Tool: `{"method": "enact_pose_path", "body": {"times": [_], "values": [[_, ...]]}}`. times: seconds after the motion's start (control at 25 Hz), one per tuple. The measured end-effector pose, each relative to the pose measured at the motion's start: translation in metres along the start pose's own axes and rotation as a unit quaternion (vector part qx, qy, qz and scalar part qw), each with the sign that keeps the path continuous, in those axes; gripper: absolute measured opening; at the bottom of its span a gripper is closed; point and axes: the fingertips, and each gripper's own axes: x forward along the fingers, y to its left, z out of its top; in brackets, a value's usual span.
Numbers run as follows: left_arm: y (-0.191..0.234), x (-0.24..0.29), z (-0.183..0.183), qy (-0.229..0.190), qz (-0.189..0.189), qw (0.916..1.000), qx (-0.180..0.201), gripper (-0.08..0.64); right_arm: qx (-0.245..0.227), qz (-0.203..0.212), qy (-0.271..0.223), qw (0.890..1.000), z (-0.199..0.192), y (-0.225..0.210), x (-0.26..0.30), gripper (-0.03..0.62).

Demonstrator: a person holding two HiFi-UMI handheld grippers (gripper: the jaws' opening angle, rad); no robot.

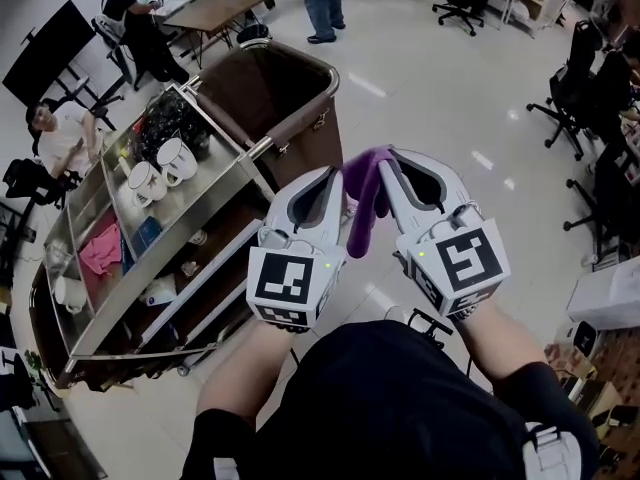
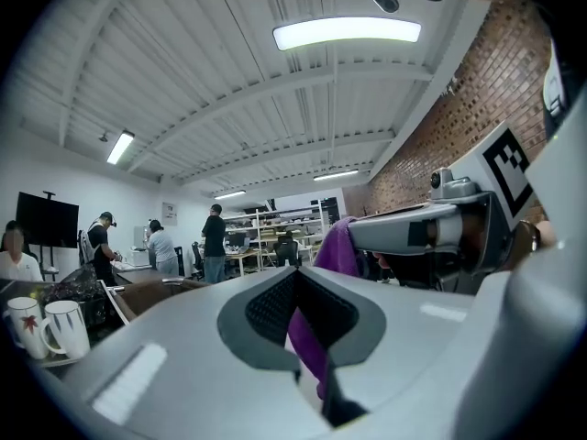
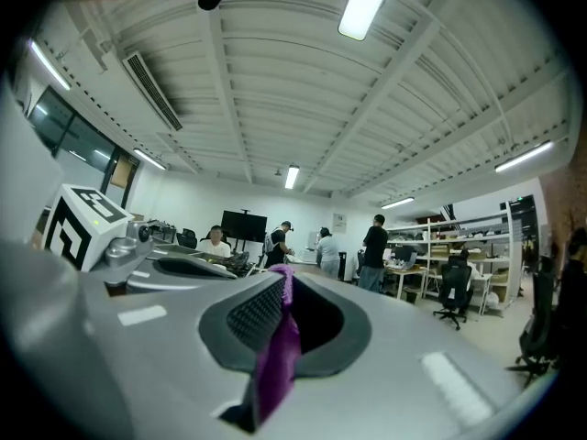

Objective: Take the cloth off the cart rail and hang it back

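Observation:
A purple cloth (image 1: 365,200) hangs in the air between my two grippers, raised well above the floor and clear of the cart. My left gripper (image 1: 334,176) is shut on one part of it; purple cloth (image 2: 312,342) runs through its closed jaws. My right gripper (image 1: 388,160) is shut on the cloth's top edge, where a strip of purple cloth (image 3: 278,351) lies pinched between the jaws. The steel cart (image 1: 215,205) stands to the left and below, its rail (image 1: 262,148) near the brown bag. Both grippers tilt upward toward the ceiling.
The cart's top carries two white mugs (image 1: 160,168) and a dark basket (image 1: 165,123); a pink cloth (image 1: 102,250) lies on a lower shelf. A brown bin bag (image 1: 275,93) hangs at the cart's end. People stand at desks behind, and office chairs (image 1: 570,93) stand at the right.

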Motion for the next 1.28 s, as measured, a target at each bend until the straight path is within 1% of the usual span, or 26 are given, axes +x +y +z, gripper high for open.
{"method": "enact_pose_path", "body": {"times": [0.12,0.2,0.24,0.32,0.44,0.56,0.64,0.68,0.84,0.96,1.08,1.2,1.28], "values": [[-0.007,0.024,0.001,0.003,0.02,0.9998,0.0,-0.002,0.004,0.017,0.005,1.0,-0.004,-0.028,0.0,0.014],[-0.015,0.043,0.003,0.006,0.03,0.9995,0.001,-0.002,0.017,0.024,0.034,0.999,-0.01,-0.048,-0.004,0.014],[-0.019,0.051,0.002,0.008,0.035,0.9993,0.001,-0.002,0.018,0.03,0.031,0.999,-0.01,-0.057,-0.004,0.014],[-0.024,0.065,0.0,0.011,0.045,0.9989,0.002,-0.002,0.01,0.042,0.003,0.999,-0.007,-0.074,0.0,0.014],[-0.027,0.081,0.0,0.012,0.061,0.9981,0.001,-0.002,0.023,0.052,0.035,0.998,-0.015,-0.091,-0.002,0.014],[-0.032,0.092,-0.002,0.017,0.075,0.997,0.001,-0.002,0.032,0.065,0.051,0.996,-0.019,-0.103,-0.004,0.014],[-0.033,0.097,0.0,0.019,0.08,0.9966,0.003,-0.002,0.031,0.072,0.037,0.996,-0.015,-0.109,-0.001,0.014],[-0.032,0.099,0.002,0.018,0.083,0.9964,0.004,-0.002,0.031,0.075,0.029,0.996,-0.012,-0.112,0.001,0.014],[-0.024,0.114,0.011,0.015,0.093,0.9956,0.006,-0.002,0.041,0.08,0.053,0.995,-0.013,-0.125,0.012,0.014],[-0.017,0.126,0.01,0.014,0.097,0.9951,0.006,-0.002,0.04,0.085,0.05,0.994,-0.014,-0.135,0.023,0.014],[-0.007,0.138,0.007,0.009,0.099,0.9951,0.005,-0.002,0.031,0.087,0.027,0.995,-0.013,-0.144,0.039,0.014],[0.008,0.151,0.002,0.005,0.104,0.9946,0.003,-0.002,0.032,0.091,0.05,0.994,-0.023,-0.149,0.055,0.014],[0.02,0.163,0.0,0.002,0.107,0.9942,0.002,-0.002,0.028,0.092,0.042,0.994,-0.023,-0.157,0.07,0.014]]}}
